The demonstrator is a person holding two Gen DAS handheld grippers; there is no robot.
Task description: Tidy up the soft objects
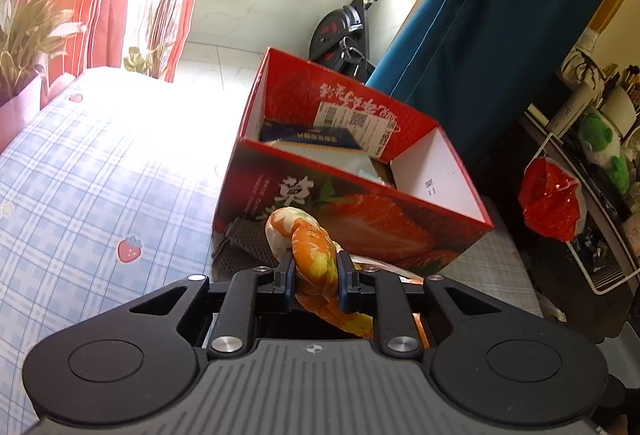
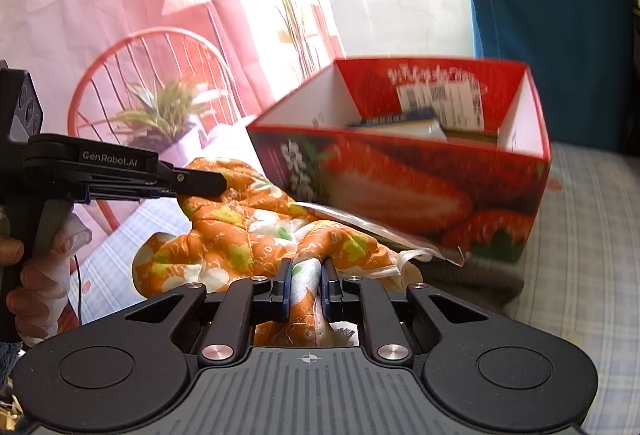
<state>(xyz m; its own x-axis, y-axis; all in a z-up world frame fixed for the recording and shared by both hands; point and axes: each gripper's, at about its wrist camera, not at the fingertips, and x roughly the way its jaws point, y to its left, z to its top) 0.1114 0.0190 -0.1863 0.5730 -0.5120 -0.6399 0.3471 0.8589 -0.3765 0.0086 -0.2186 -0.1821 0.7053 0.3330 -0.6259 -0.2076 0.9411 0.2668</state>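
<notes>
Item: orange floral cloth (image 2: 240, 235), soft, quilted and crumpled. Our left gripper (image 1: 316, 271) pinches one bunched end, our right gripper (image 2: 306, 281) another fold, the cloth's length slung between them. The strawberry box (image 1: 360, 219), stiff printed card with an open top, sits just ahead and right.

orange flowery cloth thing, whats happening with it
A person holds tongs in each hand, and both are clamped on the orange floral cloth. The left tongs pinch a twisted part; the right tongs grip another fold. The cloth hangs bunched between them over the checked bedsheet, just in front of the open strawberry box. It is not in the box yet.
</notes>
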